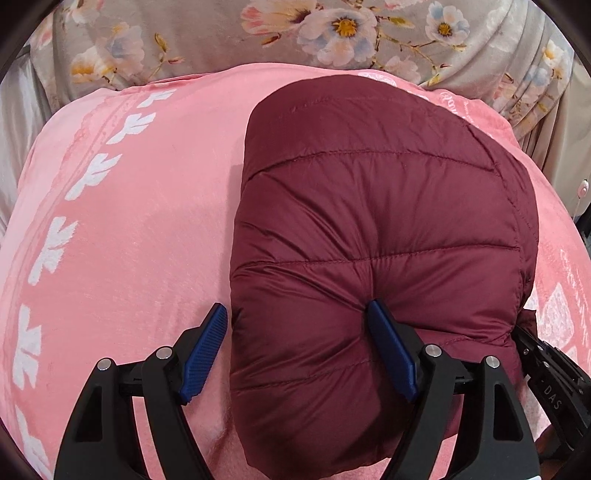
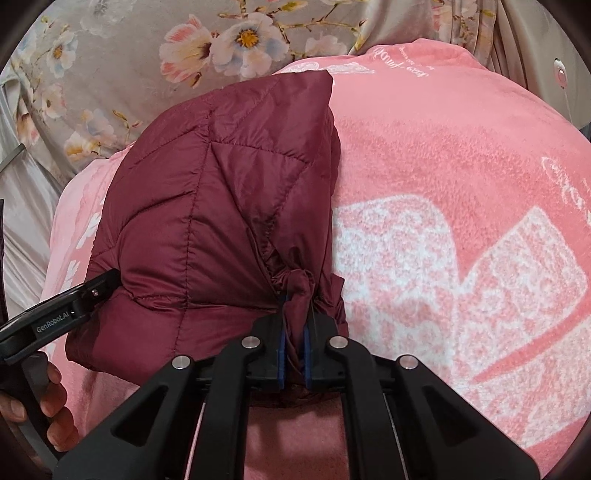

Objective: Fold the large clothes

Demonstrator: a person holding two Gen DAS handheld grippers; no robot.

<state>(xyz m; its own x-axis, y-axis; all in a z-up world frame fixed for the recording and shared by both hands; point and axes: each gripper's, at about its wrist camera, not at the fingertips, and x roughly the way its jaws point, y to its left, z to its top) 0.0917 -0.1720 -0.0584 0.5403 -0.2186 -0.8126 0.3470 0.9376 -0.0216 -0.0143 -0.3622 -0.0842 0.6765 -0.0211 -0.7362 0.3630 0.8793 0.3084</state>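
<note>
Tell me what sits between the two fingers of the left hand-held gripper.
In the left wrist view, the left hand-held gripper is open around the near-left edge of the maroon puffer jacket; beside it is pink blanket.

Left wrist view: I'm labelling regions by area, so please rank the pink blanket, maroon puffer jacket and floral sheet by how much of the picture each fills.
1. pink blanket
2. maroon puffer jacket, nearer the camera, so enlarged
3. floral sheet

A pink blanket (image 1: 122, 229) with white leaf and lettering motifs covers the bed; a folded maroon quilted jacket (image 1: 376, 229) lies on it. Beyond its far edge sits grey floral bedding (image 1: 229, 33).
</note>
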